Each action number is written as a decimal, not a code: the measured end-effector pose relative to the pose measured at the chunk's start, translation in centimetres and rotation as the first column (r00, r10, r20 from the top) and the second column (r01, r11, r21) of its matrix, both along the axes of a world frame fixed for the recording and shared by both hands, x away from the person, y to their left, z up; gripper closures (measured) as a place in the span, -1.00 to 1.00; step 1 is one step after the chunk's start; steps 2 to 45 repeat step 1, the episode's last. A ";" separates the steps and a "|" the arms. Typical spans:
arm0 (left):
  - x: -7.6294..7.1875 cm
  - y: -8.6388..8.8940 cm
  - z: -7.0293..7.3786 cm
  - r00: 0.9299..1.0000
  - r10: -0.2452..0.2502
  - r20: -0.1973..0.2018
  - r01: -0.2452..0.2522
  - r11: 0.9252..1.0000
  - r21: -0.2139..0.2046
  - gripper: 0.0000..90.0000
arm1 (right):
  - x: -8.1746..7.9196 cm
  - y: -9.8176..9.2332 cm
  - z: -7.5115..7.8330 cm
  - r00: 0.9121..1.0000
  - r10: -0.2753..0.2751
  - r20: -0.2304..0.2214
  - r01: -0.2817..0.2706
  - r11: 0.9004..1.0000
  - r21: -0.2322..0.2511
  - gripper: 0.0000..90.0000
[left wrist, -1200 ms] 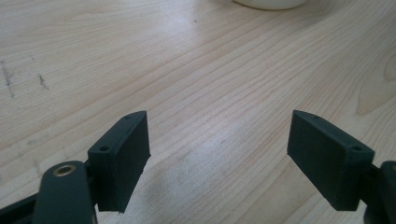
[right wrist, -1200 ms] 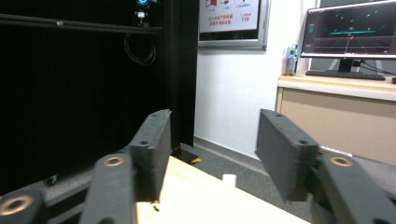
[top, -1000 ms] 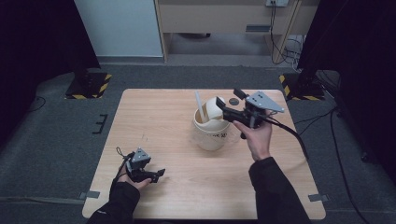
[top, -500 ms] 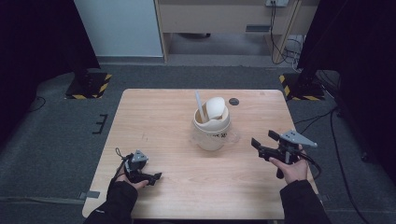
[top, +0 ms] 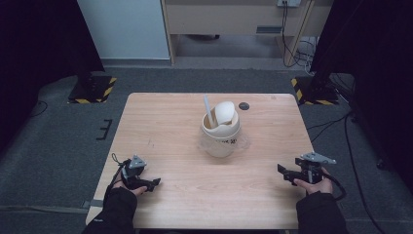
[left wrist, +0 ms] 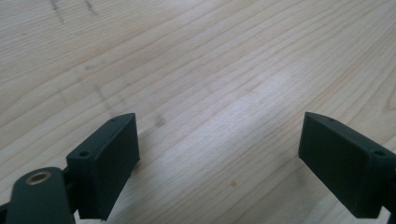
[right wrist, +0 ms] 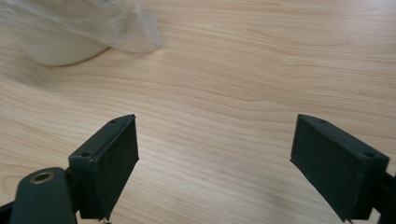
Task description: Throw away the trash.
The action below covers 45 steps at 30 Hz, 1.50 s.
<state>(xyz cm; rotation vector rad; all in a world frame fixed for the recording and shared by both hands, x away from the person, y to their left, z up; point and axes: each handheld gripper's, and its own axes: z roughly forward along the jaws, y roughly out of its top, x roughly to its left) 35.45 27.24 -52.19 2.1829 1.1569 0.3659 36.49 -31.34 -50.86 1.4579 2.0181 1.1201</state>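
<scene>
Since the earlier frames the right gripper (top: 288, 174) has come away from the cup (top: 220, 134) at mid-table and dropped down to the near right corner of the table (top: 165, 122), at about four o'clock from the cup in the high view; the left gripper (top: 150, 184) has barely shifted and sits at the near left corner, at about seven o'clock from the cup. The left jaws have just been opening and stand wide apart over bare wood in the left gripper view, nothing between them. The right jaws have also been opening, stand apart, and frame only wood in the right gripper view, with the cup's base and a crumpled clear plastic wrap (right wrist: 107, 23) up at eleven o'clock, well apart from the pads. In the high view the cup stands upright, cream-coloured, with a white stick (top: 209, 110) leaning at its left rim and a pale rounded lump (top: 224, 112) on top. A dark printed mark shows on the cup's front, too small to read. A small dark disc (top: 244, 106) lies on the table at one o'clock from the cup.
</scene>
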 end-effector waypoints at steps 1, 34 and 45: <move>0.0 0.2 0.0 1.000 0.007 0.002 -0.007 1.000 0.002 -0.74 | 0.0 -0.4 -0.1 1.000 -0.008 -0.004 0.008 1.000 -0.013 -0.68; 0.0 0.2 0.0 1.000 0.007 0.002 -0.007 1.000 0.002 -0.74 | 0.0 -0.4 -0.1 1.000 -0.008 -0.004 0.008 1.000 -0.013 -0.68; 0.0 0.2 0.0 1.000 0.007 0.002 -0.007 1.000 0.002 -0.74 | 0.0 -0.4 -0.1 1.000 -0.008 -0.004 0.008 1.000 -0.013 -0.68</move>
